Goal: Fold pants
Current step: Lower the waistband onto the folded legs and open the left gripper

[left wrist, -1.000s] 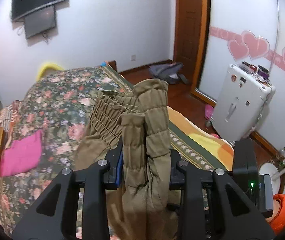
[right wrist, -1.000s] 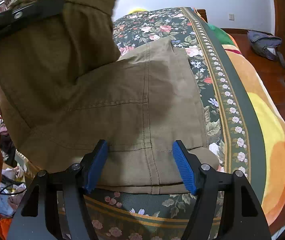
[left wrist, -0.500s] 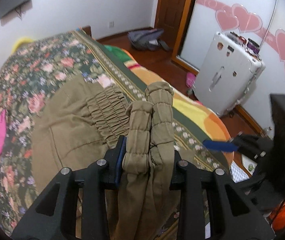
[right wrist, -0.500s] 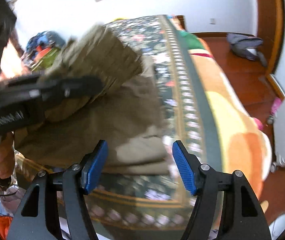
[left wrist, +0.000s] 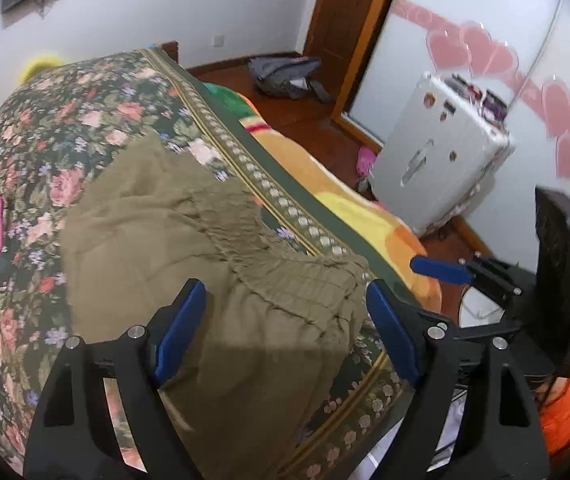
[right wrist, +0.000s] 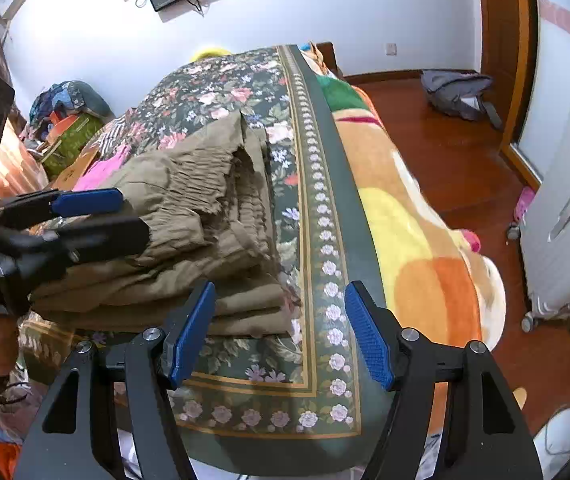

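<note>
pants (left wrist: 189, 256) | folded stack near the bed's (right wrist: 317, 184) foot corner, waistband on top, likely laid there to finish the fold | left gripper (left wrist: 285, 332) spread wide over it, holding nothing | right gripper (right wrist: 281, 336) wide, empty, beside the stack

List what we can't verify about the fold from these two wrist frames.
- Underside layers of the pants: left wrist view shows only the top surface.
- Far edge of the pants stack: right wrist view, hidden behind the bunched waistband.
- Near hem: left wrist view, cut off by the left gripper and the frame bottom.
- Left part of the stack: right wrist view, covered by the left gripper.
- Right gripper is open and empty.
</note>
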The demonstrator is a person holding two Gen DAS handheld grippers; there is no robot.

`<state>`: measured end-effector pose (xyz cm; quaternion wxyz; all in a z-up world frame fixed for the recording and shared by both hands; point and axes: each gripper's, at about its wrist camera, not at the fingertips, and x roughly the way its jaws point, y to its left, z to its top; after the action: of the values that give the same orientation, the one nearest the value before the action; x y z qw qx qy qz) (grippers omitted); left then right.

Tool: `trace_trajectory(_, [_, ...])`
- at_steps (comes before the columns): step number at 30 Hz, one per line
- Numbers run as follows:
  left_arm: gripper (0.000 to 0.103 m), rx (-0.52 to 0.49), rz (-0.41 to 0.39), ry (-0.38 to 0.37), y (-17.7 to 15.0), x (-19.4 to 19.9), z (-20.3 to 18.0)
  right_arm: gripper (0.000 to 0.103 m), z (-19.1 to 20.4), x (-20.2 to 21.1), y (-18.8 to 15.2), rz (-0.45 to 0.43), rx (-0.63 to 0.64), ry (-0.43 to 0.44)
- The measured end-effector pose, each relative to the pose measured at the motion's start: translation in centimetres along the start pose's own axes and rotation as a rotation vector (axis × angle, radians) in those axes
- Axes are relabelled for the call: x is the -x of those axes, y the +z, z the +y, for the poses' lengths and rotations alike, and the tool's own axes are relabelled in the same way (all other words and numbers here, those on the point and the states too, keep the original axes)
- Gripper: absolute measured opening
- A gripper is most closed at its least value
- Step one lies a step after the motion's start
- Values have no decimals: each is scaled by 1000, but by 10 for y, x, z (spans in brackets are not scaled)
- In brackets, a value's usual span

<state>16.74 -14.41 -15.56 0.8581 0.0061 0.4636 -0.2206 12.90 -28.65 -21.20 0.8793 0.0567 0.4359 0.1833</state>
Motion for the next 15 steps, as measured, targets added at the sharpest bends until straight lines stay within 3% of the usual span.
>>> trace_trajectory(2, [83, 3, -35, 22, 5, 11, 10, 64, 4, 2, 2, -9, 7, 2])
trace_trajectory(6, [83, -2, -80, 137, 21, 20, 44, 64, 10, 0, 5, -15, 15, 16])
trace_trajectory(11, [83, -15, -14, 260, 38, -12, 92, 64, 17, -16, 4, 22, 4, 47])
trace_trajectory(15, [82, -18, 55, 311, 39, -45, 121, 64, 22, -30, 2, 54, 1, 51])
